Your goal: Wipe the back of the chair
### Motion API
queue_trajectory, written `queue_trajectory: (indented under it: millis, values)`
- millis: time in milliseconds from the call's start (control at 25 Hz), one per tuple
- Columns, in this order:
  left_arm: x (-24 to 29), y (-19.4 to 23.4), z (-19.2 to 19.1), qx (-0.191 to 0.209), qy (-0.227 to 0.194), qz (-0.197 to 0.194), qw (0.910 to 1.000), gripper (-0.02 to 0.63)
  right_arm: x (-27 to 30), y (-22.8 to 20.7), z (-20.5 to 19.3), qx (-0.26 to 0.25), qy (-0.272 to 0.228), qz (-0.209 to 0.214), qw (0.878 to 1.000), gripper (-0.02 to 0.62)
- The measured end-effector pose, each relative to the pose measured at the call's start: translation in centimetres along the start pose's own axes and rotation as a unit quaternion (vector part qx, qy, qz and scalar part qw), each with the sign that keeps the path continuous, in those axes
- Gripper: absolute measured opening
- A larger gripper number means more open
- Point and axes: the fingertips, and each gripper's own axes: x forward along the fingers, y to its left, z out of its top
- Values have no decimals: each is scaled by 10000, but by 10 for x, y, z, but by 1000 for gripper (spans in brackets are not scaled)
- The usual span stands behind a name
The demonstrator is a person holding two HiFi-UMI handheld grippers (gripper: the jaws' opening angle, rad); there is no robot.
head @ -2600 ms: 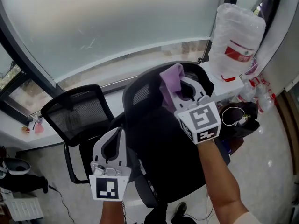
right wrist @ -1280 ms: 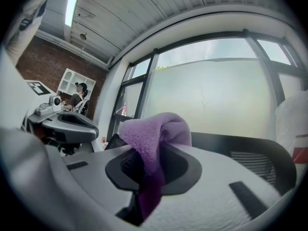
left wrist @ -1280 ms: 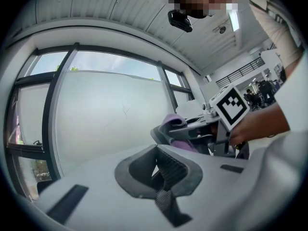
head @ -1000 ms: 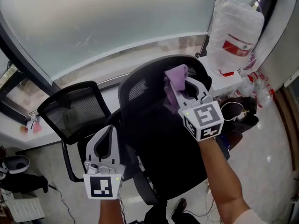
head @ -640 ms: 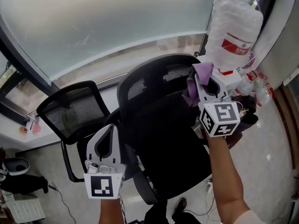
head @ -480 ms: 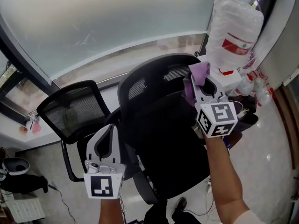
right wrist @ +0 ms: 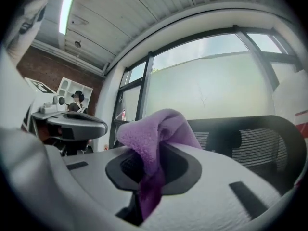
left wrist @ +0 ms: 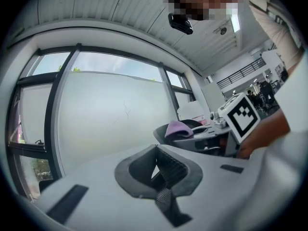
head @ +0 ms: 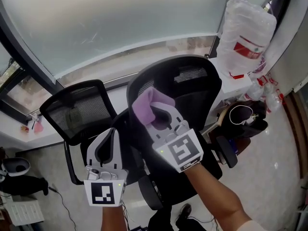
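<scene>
A black mesh-backed office chair stands below me with its back towards me. My right gripper is shut on a purple cloth and holds it against the upper left part of the chair's back. The same purple cloth bulges out of the shut jaws in the right gripper view, with the chair's back just behind. My left gripper hangs lower left beside the chair, shut with nothing in it. From the left gripper view, the right gripper with the cloth shows to the right.
A second black mesh chair stands to the left. A white sill runs under the frosted window. A large water bottle sits at the right on a white stand, with bags and cables on the floor below.
My right gripper with the purple cloth has swept from the right side of the chair's back across to its upper left and lower. The left gripper has stayed put.
</scene>
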Motion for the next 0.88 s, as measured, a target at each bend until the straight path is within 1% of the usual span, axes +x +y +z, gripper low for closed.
queue_trajectory:
  millis: [80,120,280,360,400,520,640,720,800,840,880]
  values:
    - [0,3,5,62,-125,42,9999,6,-4,7,1,256,-129,42,9996,52]
    - [0,4,6,76,-146,50,9999,6,-5,9,0,304,-154,71,9994,52]
    - [6,2,14,84,-314,75,9994,6,-6,8,-3,259,-178,131,9994,52]
    - [8,-2,16,83,-343,17,9994,6,-8,-5,-11,207,-84,23,9997,52]
    - [9,-4,17,87,-373,-18,9993,6,-10,-17,-17,177,-12,-97,9998,52]
    - [10,-4,17,67,-391,-41,9992,6,-23,-73,-46,-34,261,-624,9977,54]
    - [10,0,13,70,-335,5,9994,6,-53,-133,-65,-60,485,-1298,9903,54]
    - [9,2,12,59,-333,5,9994,6,-82,-170,-69,25,491,-1923,9801,54]
    - [9,1,12,53,-349,-13,9994,6,-113,-199,-67,153,376,-2526,9667,54]
    - [9,0,12,53,-362,-29,9993,6,-123,-207,-66,185,322,-2714,9617,54]
    - [9,-1,12,53,-367,-40,9993,6,-128,-211,-65,194,285,-2817,9589,54]
